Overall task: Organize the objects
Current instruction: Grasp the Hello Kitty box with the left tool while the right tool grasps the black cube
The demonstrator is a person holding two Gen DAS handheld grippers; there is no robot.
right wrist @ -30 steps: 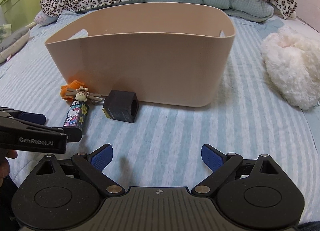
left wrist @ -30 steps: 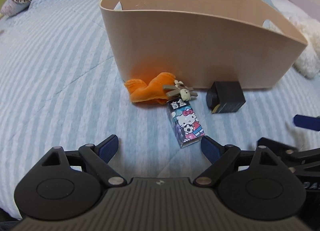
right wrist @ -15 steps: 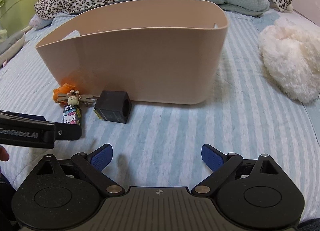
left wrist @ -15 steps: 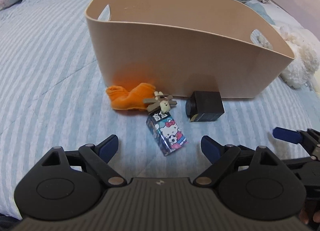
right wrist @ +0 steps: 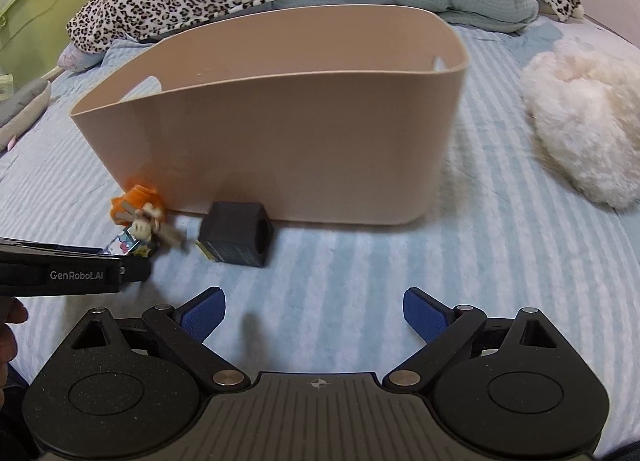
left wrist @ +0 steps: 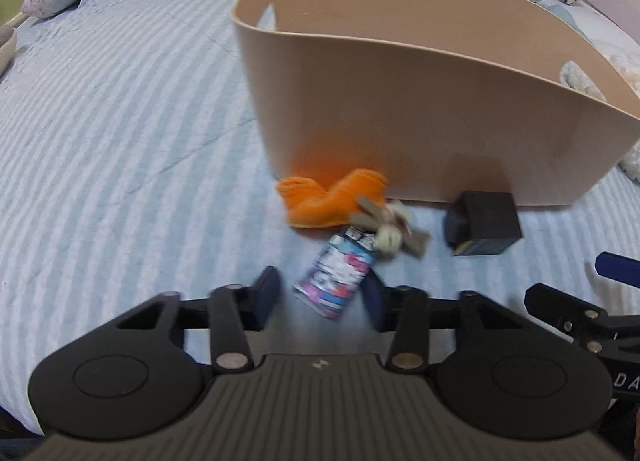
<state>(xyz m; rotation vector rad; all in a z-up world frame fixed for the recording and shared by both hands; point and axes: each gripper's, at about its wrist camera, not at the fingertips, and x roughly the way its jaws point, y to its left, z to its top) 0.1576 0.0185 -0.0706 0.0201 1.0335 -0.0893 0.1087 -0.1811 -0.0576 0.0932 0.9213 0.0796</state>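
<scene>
My left gripper (left wrist: 320,293) has narrowed around the Hello Kitty box (left wrist: 334,275), fingers not visibly touching it; my right gripper (right wrist: 314,311) stays spread wide, nothing between.

Beige bin (right wrist: 280,141) stood mid-bed, its tall front wall blocking any straight-ahead pass. Crowded along its base: orange cloth (left wrist: 328,201) touching the wall, small plush (left wrist: 390,229) on the cartoon box (left wrist: 340,273), black cube (right wrist: 236,237) just beside the wall. Left gripper (left wrist: 320,293) sat at the cartoon box's near end. Open striped bedding (right wrist: 400,261) lay ahead of the right gripper (right wrist: 314,313), jaws wide. White fluffy toy (right wrist: 580,129) blocked the far right.
</scene>
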